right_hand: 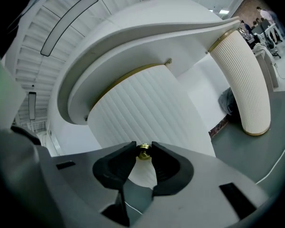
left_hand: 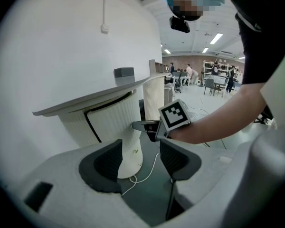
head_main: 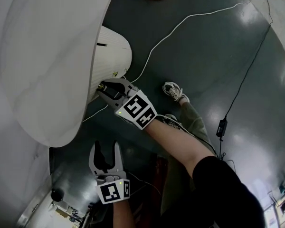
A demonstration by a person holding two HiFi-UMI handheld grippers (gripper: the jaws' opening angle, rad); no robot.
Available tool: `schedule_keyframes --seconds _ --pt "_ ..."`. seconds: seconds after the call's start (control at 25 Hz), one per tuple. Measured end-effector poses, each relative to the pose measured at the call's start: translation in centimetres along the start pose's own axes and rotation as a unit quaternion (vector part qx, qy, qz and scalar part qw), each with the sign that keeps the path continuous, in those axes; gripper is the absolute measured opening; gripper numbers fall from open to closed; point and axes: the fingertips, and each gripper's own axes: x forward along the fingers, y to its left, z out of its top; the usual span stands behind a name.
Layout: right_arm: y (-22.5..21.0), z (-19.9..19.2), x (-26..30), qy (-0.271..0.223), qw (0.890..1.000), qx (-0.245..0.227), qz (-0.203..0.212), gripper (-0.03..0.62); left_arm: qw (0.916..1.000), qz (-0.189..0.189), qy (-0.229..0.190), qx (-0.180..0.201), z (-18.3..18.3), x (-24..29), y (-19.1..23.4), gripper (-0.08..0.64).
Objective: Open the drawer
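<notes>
The drawer is a white ribbed, rounded front [right_hand: 142,113] under a curved white tabletop [head_main: 47,56]; in the head view its ribbed face [head_main: 109,56] shows just below the top's edge. A small brass knob [right_hand: 143,151] sticks out of it. My right gripper [right_hand: 143,156] is shut on this knob, one dark pad on each side of it. Seen from the head, the right gripper [head_main: 103,88] reaches left to the drawer. My left gripper [head_main: 106,148] hangs lower, apart from the drawer, open and empty; its own view shows the wide gap of the left gripper [left_hand: 140,158].
A white cable [head_main: 180,27] and a black cable with an adapter [head_main: 222,127] lie on the dark floor. The person's shoes [head_main: 175,91] stand right of the drawer. A second ribbed leg [right_hand: 244,80] stands farther off. People and desks show far behind.
</notes>
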Motion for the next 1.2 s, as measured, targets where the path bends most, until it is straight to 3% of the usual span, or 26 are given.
schedule_keyframes --seconds 1.2 --pt "1.5 -5.2 -18.3 0.049 0.999 -0.008 -0.002 0.109 0.9978 -0.047 -0.023 0.041 1.4 -5.4 -8.8 0.244"
